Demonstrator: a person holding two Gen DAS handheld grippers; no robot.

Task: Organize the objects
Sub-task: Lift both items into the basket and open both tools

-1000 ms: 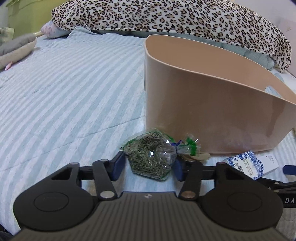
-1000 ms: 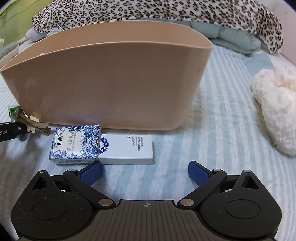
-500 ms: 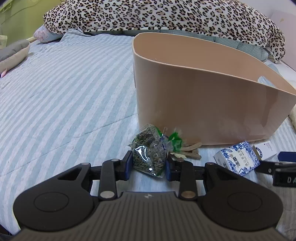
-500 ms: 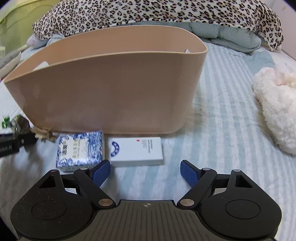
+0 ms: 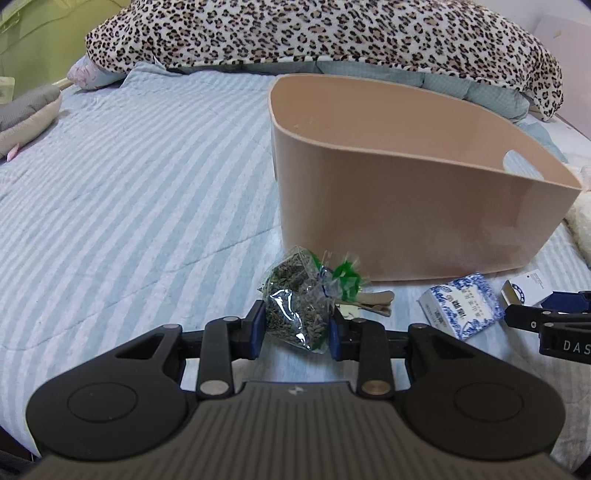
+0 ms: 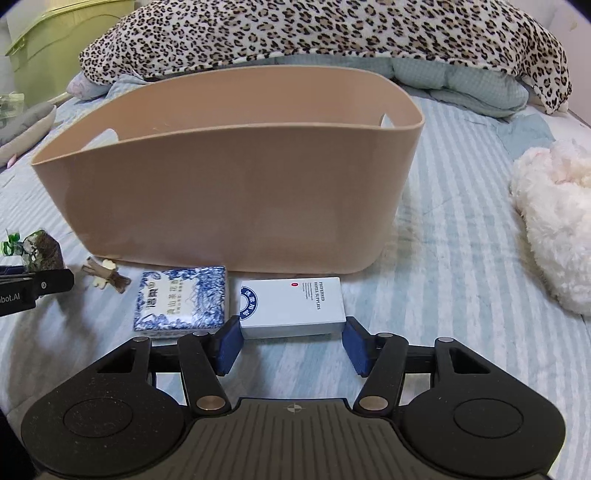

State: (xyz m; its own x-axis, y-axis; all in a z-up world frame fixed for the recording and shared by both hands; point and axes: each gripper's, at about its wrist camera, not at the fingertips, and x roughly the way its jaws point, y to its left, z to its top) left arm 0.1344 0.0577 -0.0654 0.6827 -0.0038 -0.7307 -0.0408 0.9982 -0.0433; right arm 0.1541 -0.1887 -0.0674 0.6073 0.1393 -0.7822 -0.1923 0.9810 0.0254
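Note:
My left gripper (image 5: pixel 295 326) is shut on a clear bag of dried herbs (image 5: pixel 299 306) with a green tie, lifted a little off the striped bedspread. A tan plastic basket (image 5: pixel 406 206) stands just behind it; it also shows in the right wrist view (image 6: pixel 236 192). My right gripper (image 6: pixel 291 341) is open, its pads on either side of the near end of a white box (image 6: pixel 291 306) lying in front of the basket. A blue-and-white patterned box (image 6: pixel 183 297) lies left of it, and wooden clips (image 6: pixel 107 278) further left.
A leopard-print blanket (image 6: pixel 314 33) lies behind the basket. A white fluffy toy (image 6: pixel 554 218) is on the right. A grey cushion (image 5: pixel 26 118) sits at the far left, a green bin (image 6: pixel 48 40) beyond the bed.
My left gripper closed on the herb bag and raised it. My right gripper moved forward and narrowed until its pads flank the white box.

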